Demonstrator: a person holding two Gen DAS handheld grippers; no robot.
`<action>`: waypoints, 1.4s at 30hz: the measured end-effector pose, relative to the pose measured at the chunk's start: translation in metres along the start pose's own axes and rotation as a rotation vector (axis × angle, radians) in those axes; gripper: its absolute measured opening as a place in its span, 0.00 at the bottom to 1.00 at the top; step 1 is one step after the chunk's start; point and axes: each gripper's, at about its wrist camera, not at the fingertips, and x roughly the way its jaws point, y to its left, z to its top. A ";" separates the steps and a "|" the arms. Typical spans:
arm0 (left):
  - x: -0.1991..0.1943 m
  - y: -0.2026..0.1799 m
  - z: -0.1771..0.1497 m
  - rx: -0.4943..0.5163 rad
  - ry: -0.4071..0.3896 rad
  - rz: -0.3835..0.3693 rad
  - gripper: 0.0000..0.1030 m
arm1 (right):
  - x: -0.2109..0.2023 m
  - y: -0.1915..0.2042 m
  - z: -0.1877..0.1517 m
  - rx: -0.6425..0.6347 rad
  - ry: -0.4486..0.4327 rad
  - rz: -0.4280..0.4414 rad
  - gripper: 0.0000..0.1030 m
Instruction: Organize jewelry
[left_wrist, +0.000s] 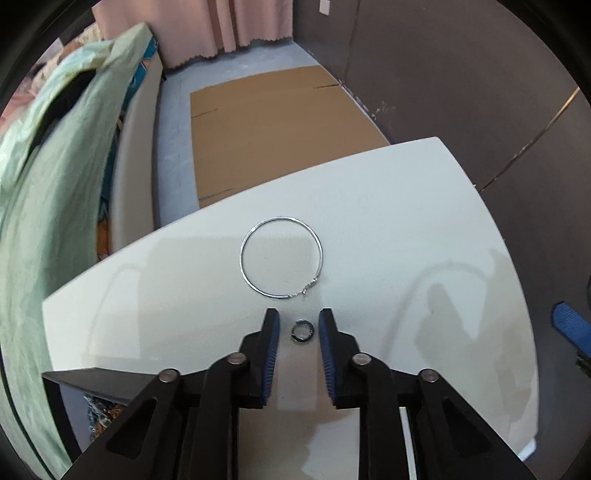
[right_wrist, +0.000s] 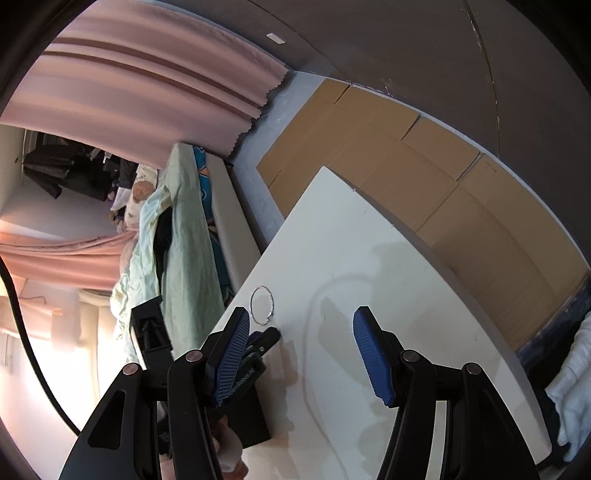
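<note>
A small dark ring (left_wrist: 302, 331) lies on the white table (left_wrist: 406, 229), between the fingers of my left gripper (left_wrist: 298, 322), which is open around it without touching. A large thin silver hoop (left_wrist: 281, 257) lies just beyond the ring; it also shows in the right wrist view (right_wrist: 262, 305). My right gripper (right_wrist: 301, 321) is open and empty above the table. Part of the left gripper (right_wrist: 264, 341) shows behind its left finger (right_wrist: 236, 343). One blue pad of the right gripper (left_wrist: 570, 328) shows at the right edge of the left wrist view.
Flattened brown cardboard (left_wrist: 273, 125) lies on the grey floor beyond the table. A bed with pale green bedding (left_wrist: 48, 192) runs along the left. A pink curtain (right_wrist: 147, 74) hangs at the back. A dark wall (left_wrist: 461, 74) stands on the right.
</note>
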 end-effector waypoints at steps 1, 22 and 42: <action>0.000 0.000 0.000 0.001 -0.001 0.000 0.18 | 0.001 0.001 0.000 -0.003 0.003 0.001 0.59; -0.036 0.025 -0.002 -0.016 -0.036 -0.124 0.00 | 0.042 0.016 -0.003 -0.072 0.069 -0.014 0.57; -0.003 0.008 0.004 0.109 0.036 0.010 0.30 | 0.011 0.005 0.002 -0.031 0.011 0.005 0.57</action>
